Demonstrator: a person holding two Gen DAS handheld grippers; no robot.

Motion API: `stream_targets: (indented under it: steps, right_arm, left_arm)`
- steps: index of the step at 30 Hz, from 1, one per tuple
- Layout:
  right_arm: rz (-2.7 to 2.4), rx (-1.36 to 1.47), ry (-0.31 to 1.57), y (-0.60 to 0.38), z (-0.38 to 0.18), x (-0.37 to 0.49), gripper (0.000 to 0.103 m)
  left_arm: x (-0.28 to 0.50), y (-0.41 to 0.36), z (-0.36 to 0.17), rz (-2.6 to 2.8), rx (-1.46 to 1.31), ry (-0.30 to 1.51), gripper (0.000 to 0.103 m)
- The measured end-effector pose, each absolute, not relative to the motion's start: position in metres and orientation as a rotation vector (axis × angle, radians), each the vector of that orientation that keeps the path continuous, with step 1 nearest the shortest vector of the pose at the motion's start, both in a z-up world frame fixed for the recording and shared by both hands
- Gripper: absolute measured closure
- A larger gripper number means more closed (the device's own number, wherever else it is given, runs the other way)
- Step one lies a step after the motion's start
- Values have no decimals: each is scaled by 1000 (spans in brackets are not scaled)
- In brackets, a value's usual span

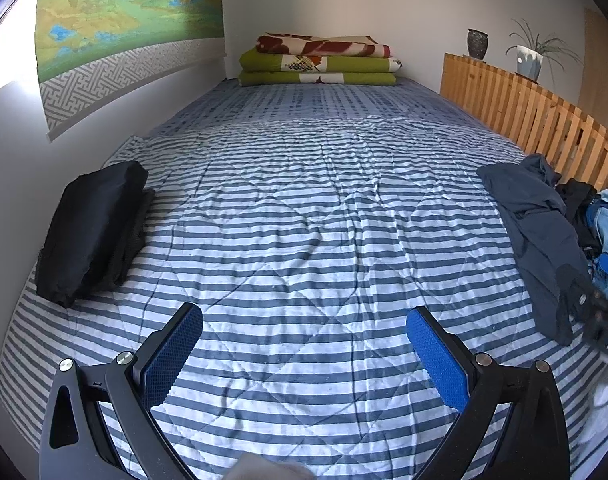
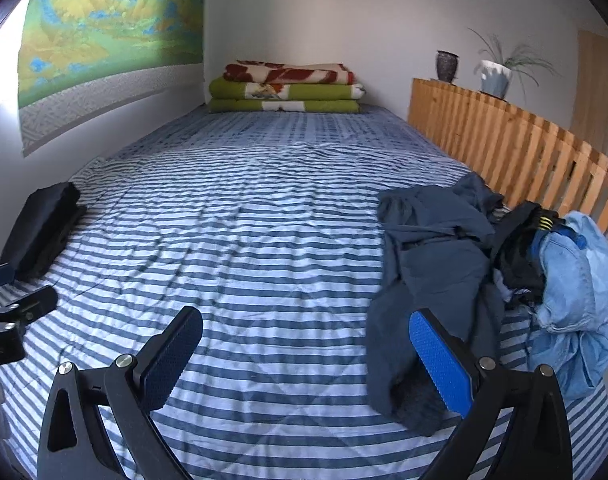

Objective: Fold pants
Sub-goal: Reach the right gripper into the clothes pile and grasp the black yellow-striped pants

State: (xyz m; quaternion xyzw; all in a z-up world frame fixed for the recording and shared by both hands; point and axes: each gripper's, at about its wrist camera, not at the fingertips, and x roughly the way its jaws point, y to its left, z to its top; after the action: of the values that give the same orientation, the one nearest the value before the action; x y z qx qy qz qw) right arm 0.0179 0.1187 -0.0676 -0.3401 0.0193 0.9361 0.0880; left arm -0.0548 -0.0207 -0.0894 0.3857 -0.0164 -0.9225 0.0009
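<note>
The grey pants (image 2: 435, 280) lie crumpled at about 3 o'clock on the striped quilt (image 2: 264, 240), one leg trailing toward the near edge. They touch a heap of other clothes at their right: a black garment (image 2: 519, 256) and a light blue one (image 2: 579, 292), hard against the wooden rail (image 2: 523, 148). At 9 o'clock, well apart across the bare middle of the quilt, sits a folded black stack (image 1: 92, 232).

The right gripper (image 2: 305, 344) hovers with its jaws spread wide and nothing between them; its right pad (image 2: 439, 364) shows in front of the trailing leg, though contact cannot be told. The left gripper (image 1: 304, 344) is likewise wide open and empty, over bare quilt, aimed toward 12 o'clock.

The step in hand looks like picking up the pants. Risks, as I judge them:
- A bite too deep could catch the quilt with the cloth.
- Pulling may drag the black garment along, since the pieces overlap.
- Gripping a mid-leg bunch rather than the waistband would leave the pants twisted.
</note>
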Motion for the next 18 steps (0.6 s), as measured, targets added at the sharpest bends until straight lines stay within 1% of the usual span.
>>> stream_targets:
  steps: [3, 8, 12, 15, 18]
  right_arm:
    - [2729, -1021, 132, 149, -67, 16, 1]
    - [2602, -1016, 261, 219, -66, 16, 2]
    - [2509, -1011, 366, 272, -73, 22, 15]
    - [2478, -1043, 456, 295, -82, 19, 16]
    - [2456, -1084, 531, 303, -94, 12, 16]
  left_arm:
    - [-61, -15, -95, -2926, 1279, -31, 0]
    - [-62, -8, -100, -2937, 1296, -63, 0]
    - [-66, -13, -103, -2932, 1313, -32, 0]
    - [-68, -12, -107, -2929, 1342, -24, 0]
    - [-68, -7, -114, -2922, 1362, -55, 0]
